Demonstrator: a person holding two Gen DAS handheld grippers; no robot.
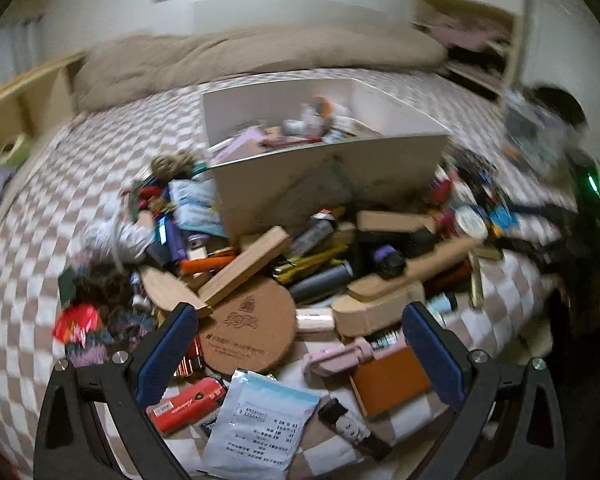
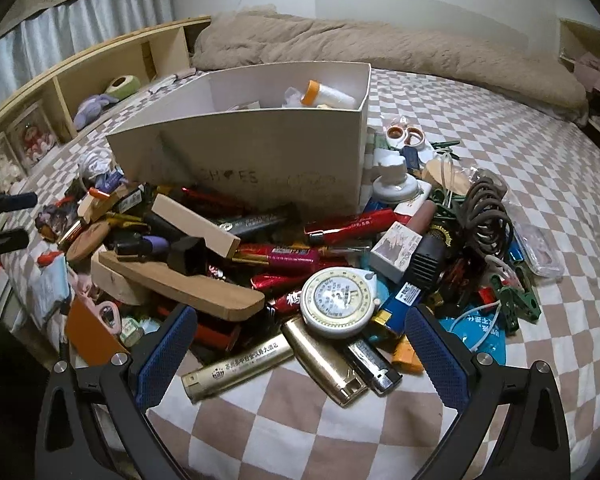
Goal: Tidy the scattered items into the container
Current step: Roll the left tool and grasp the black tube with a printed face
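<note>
A white box (image 1: 340, 164) (image 2: 252, 152) stands on the checked bed, partly filled with small items. A heap of clutter lies in front of it. My left gripper (image 1: 300, 344) is open and empty, low over a round cork coaster (image 1: 252, 332), a pink item (image 1: 340, 356) and a blue-white packet (image 1: 260, 420). My right gripper (image 2: 300, 344) is open and empty above a round white dial (image 2: 338, 300), gold lighters (image 2: 236, 368) and a black lighter (image 2: 372, 368). The left gripper's fingers (image 2: 8, 220) show at the right wrist view's left edge.
Wooden blocks (image 1: 244, 268) (image 2: 180, 280), a red lighter (image 1: 188, 404), an orange wallet (image 1: 392, 380), a coiled cable (image 2: 488, 216) and green clips (image 2: 512, 304) lie in the heap. A beige duvet (image 2: 380, 48) lies behind the box. A wooden shelf (image 2: 80, 80) runs along the left.
</note>
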